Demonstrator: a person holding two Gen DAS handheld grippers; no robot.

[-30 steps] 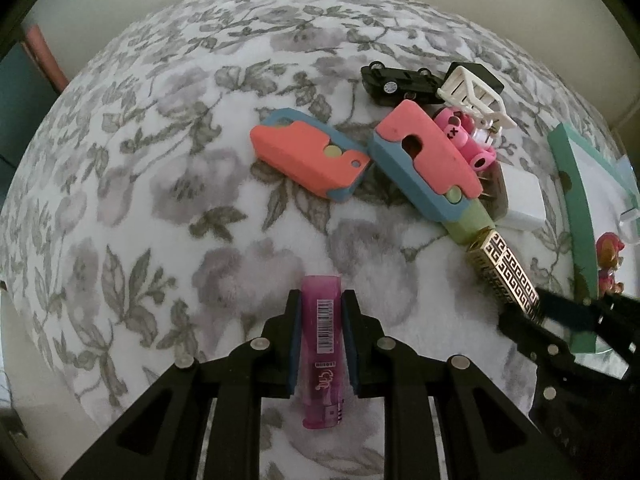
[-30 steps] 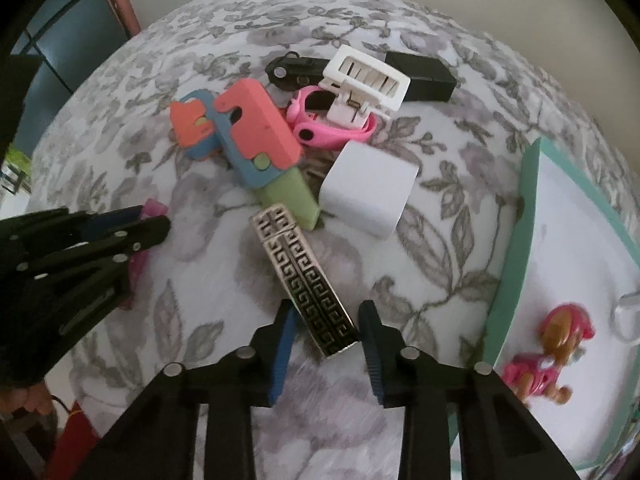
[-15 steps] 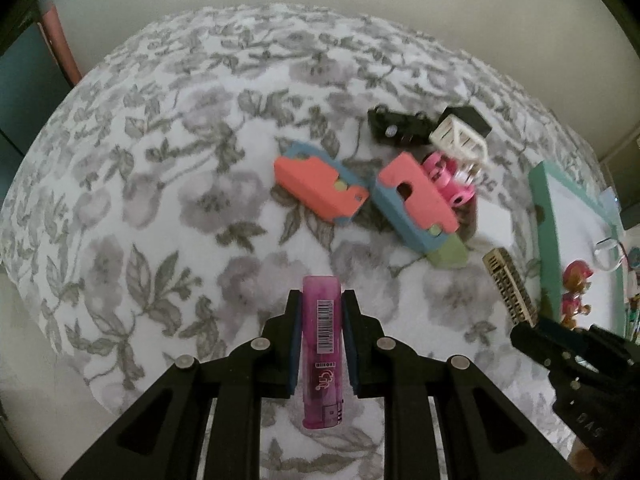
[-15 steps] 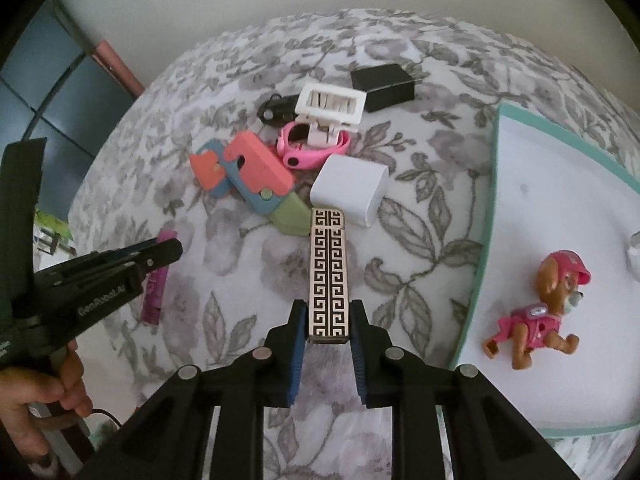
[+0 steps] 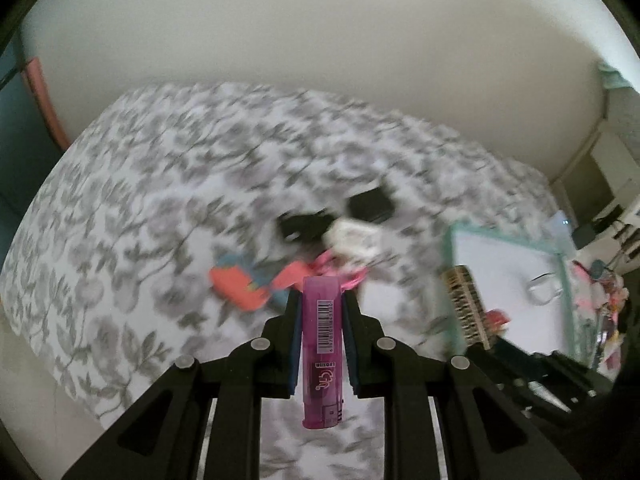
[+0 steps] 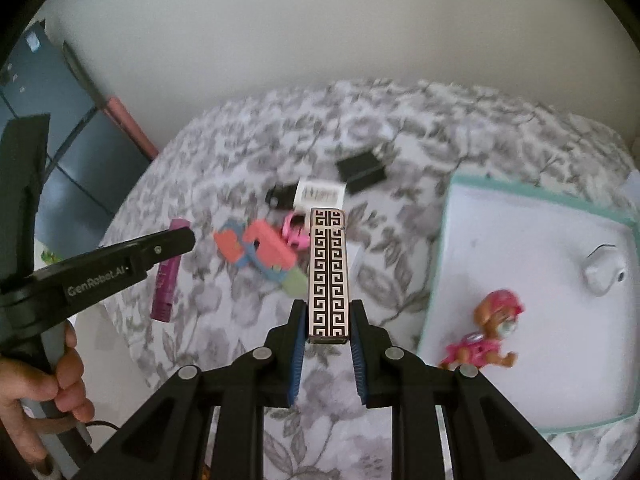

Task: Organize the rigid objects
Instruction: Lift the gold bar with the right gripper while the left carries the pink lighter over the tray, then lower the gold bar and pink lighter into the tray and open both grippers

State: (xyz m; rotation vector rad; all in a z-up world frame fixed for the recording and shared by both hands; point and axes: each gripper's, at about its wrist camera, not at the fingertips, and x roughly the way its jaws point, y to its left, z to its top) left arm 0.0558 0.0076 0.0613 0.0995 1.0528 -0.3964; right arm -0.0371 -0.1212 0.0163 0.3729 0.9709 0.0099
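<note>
A round table (image 6: 224, 344) draped in a grey floral cloth carried everything. On the cloth lay a loose cluster: two coral-and-blue plastic pieces (image 6: 256, 250), touching, one tipped in green; a pink toy (image 6: 294, 232) just beside them; a white slatted piece (image 6: 320, 195); a small black toy car (image 6: 282, 196); and a black box (image 6: 362, 168). Near the table's right edge sat a teal-rimmed white tray (image 6: 438, 264).

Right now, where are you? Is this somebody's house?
Probably a home, maybe a bedroom or playroom. A grey floral-print cloth covers the surface, small plastic toys lie on it, and a pink toy puppy figure sits in a white tray with a teal rim.
</note>
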